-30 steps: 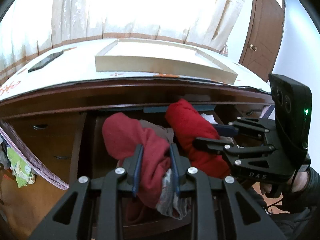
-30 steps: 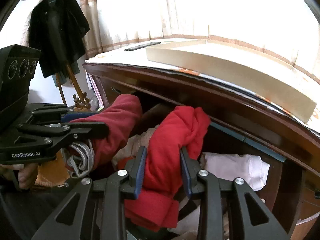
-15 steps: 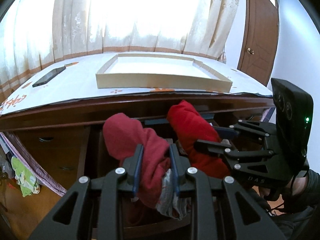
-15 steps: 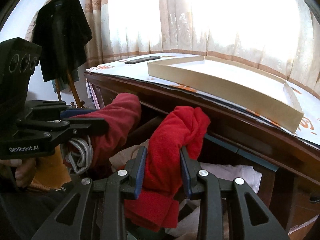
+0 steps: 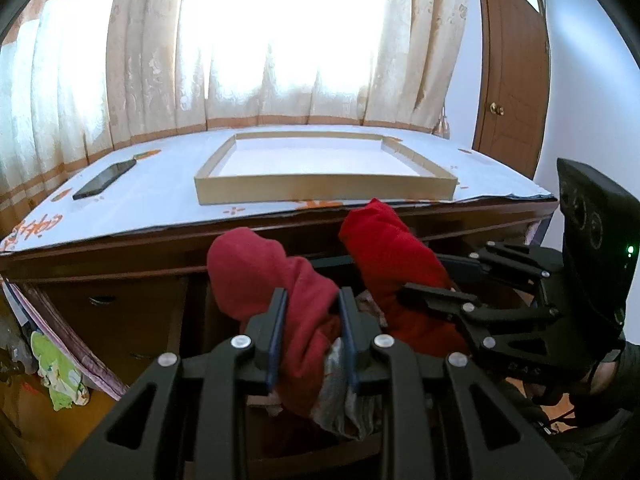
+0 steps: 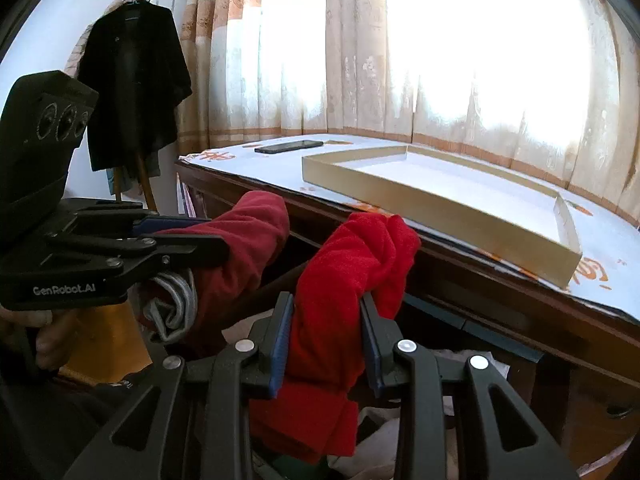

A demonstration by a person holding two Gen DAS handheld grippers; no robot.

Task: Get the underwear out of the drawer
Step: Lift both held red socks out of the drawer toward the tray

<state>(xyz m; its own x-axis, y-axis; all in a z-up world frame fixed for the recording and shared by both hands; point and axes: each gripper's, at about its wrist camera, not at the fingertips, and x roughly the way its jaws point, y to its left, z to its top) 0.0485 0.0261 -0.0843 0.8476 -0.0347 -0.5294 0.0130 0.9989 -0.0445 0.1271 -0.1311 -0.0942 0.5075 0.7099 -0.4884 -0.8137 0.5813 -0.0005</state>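
Firmly between left gripper (image 5: 312,332): dark-red underwear (image 5: 276,280).

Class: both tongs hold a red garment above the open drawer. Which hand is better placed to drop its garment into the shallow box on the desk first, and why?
Probably the right. Its tongs hold the bright red garment close to the desk edge, just below the box. The left tongs hold the darker red garment lower and farther left.

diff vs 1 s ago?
Both grippers have lifted their garments from the open drawer to desk-edge height. Unchanged: left gripper clamps the dark red garment, right gripper the bright red garment; tray and phone unmoved.
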